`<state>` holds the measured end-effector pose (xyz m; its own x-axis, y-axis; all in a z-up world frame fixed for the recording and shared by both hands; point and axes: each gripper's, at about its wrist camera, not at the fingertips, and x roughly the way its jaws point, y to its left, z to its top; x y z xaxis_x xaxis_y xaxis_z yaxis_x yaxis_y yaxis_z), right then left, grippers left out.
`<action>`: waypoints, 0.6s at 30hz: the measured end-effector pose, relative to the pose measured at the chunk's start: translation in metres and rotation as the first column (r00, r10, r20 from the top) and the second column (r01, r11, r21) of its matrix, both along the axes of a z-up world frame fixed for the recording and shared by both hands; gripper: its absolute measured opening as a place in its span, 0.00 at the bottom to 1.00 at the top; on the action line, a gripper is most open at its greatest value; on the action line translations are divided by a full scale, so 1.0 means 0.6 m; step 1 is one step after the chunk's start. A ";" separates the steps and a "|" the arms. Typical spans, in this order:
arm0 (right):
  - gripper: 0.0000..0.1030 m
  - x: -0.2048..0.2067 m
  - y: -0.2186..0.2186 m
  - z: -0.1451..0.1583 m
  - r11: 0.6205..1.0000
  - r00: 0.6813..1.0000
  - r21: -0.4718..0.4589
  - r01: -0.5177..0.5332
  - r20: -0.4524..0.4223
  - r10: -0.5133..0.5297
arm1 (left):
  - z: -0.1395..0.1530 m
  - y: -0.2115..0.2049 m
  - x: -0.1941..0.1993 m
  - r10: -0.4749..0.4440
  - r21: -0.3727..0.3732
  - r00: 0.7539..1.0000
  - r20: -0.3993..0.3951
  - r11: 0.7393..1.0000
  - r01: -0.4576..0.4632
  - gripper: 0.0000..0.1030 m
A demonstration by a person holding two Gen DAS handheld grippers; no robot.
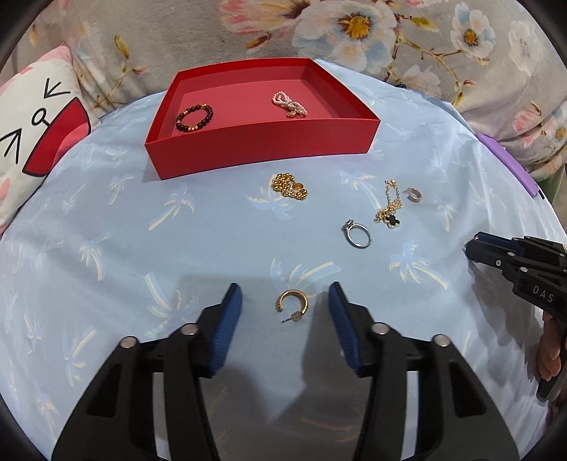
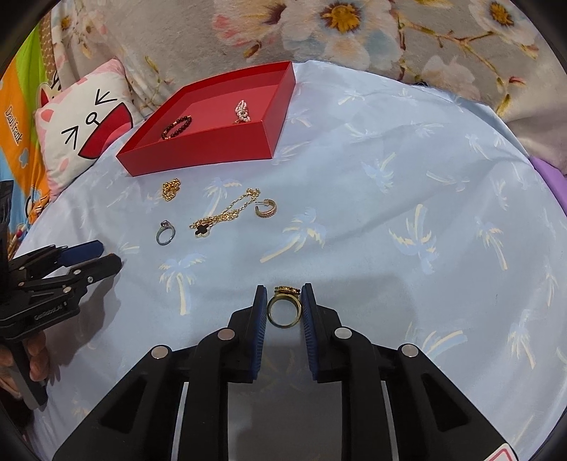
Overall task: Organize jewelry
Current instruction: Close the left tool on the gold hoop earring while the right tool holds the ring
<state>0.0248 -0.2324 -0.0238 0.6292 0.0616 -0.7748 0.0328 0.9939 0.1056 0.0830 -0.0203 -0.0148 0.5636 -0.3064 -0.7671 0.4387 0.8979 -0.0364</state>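
My left gripper (image 1: 285,296) is open, its blue pads either side of a gold hoop earring (image 1: 292,304) lying on the blue cloth. My right gripper (image 2: 284,296) is shut on a gold ring (image 2: 284,310), its pads touching both sides. A red tray (image 1: 262,149) at the back holds a dark bead bracelet (image 1: 195,118) and a pearl bracelet (image 1: 288,103). In front of it lie a gold bead chain (image 1: 288,186), a gold chain with a black clover (image 1: 389,207), a silver ring (image 1: 357,234) and a small hoop earring (image 1: 414,194).
A cat-face pillow (image 1: 32,138) lies left of the tray. A floral blanket (image 1: 354,32) runs behind the blue palm-print cloth (image 1: 141,230). A purple edge (image 1: 506,163) shows at the right. The right gripper's body (image 1: 521,266) shows at the right edge.
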 end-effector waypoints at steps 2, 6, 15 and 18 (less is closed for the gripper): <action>0.18 -0.001 0.001 0.001 1.000 1.000 -0.002 0.000 0.004 0.000 | 0.000 -0.005 -0.001 -0.012 0.007 1.000 0.004 1.000 0.012 0.37; 0.18 -0.003 0.002 0.002 1.000 1.000 -0.002 0.000 0.007 0.000 | 0.000 -0.015 -0.006 -0.045 0.020 0.999 0.011 0.999 0.045 0.21; 0.18 -0.006 0.007 0.004 1.000 1.000 0.002 -0.001 0.011 0.001 | 0.001 -0.017 -0.009 -0.062 0.006 0.998 0.007 0.998 0.062 0.16; 0.18 -0.006 0.010 0.010 1.000 1.000 0.010 -0.009 0.018 0.009 | 0.002 -0.016 -0.009 -0.059 -0.005 0.998 -0.003 0.998 0.059 0.16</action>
<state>0.0210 -0.2266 -0.0176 0.6424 0.0747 -0.7627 0.0221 0.9930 0.1158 0.0777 -0.0297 -0.0133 0.5418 -0.3427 -0.7675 0.4909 0.8702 -0.0420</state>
